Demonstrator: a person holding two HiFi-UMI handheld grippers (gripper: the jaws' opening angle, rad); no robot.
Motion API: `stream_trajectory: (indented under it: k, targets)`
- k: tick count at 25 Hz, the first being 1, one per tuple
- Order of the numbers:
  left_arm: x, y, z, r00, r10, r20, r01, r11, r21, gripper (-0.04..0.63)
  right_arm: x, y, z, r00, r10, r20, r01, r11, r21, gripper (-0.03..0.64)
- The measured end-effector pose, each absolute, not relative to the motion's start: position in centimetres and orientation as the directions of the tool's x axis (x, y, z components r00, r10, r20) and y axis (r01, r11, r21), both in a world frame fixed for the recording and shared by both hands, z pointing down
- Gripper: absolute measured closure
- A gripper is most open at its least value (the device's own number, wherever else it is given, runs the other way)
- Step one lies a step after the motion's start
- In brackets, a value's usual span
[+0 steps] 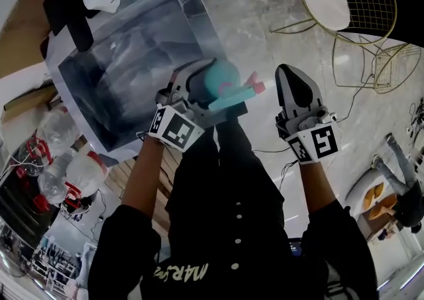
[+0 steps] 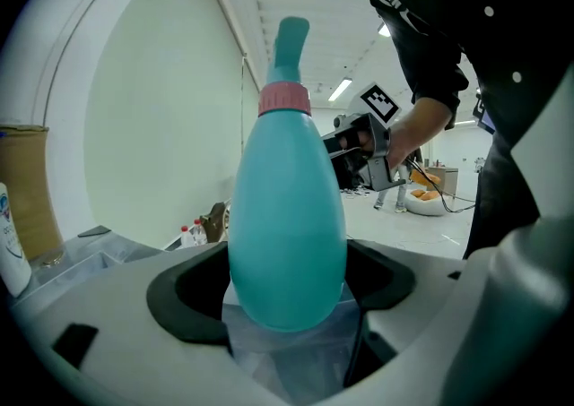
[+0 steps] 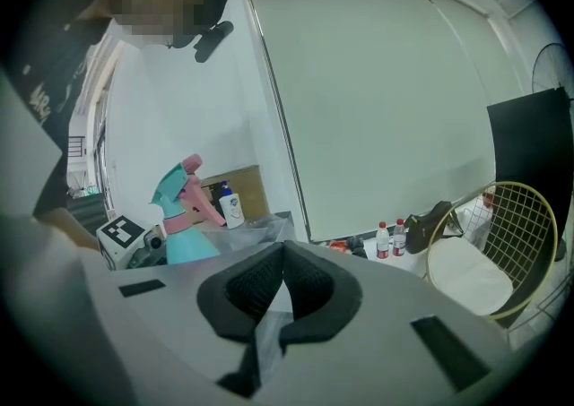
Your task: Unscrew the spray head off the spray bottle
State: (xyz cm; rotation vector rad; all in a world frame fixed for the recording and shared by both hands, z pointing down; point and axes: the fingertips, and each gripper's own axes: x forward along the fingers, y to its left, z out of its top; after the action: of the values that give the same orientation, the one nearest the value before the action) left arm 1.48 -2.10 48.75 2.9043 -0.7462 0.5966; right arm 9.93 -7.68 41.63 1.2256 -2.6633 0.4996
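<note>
Checker: which step?
Annotator: bottle braced. Left gripper clamped wide round spray bottle belly, aloft beside table. Right gripper pinched closed, empty, well apart.
Checker: next?
Annotator: probably open right, grab spray head, twist.

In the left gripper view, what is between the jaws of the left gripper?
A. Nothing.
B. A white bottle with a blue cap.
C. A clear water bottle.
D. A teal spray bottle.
D: the teal spray bottle sits base-first between the jaws of the left gripper.
</note>
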Motion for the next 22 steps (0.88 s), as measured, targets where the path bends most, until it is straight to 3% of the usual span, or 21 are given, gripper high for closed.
stream_trajectory:
  k: [6,17,20,22]
  targets:
    - [1.5,-2.2,48.8,0.805,-0.449,0.388,-0.481,-0.877,-0.019,0.196,9.6,-7.6,41.4,-0.663,-0.693,0.284,-0.749,0.619,-0.237,0.604]
    - [1.5,-2.2,49.0,0.8,-0.453,0.394,-0.481,-0.876,-0.032,0.196,3.9,-3.0,35.7,-0.773,-0.579,0.258,-0.623,0.77,-0.139,0.603]
    - [1.4,-2.1,49.0,0.799,-0.455,0.394,-0.483,-0.875,-0.031,0.196,2.2,-1.4,35.0,-0.787,-0.551,0.277,-0.606,0.775,-0.18,0.554]
    - [1.5,-2.1,49.0,0.798,-0.456,0.395,-0.485,-0.874,-0.029,0.196,1.2,-0.9,34.5,-0.779,-0.554,0.294,-0.617,0.761,-0.199,0.473]
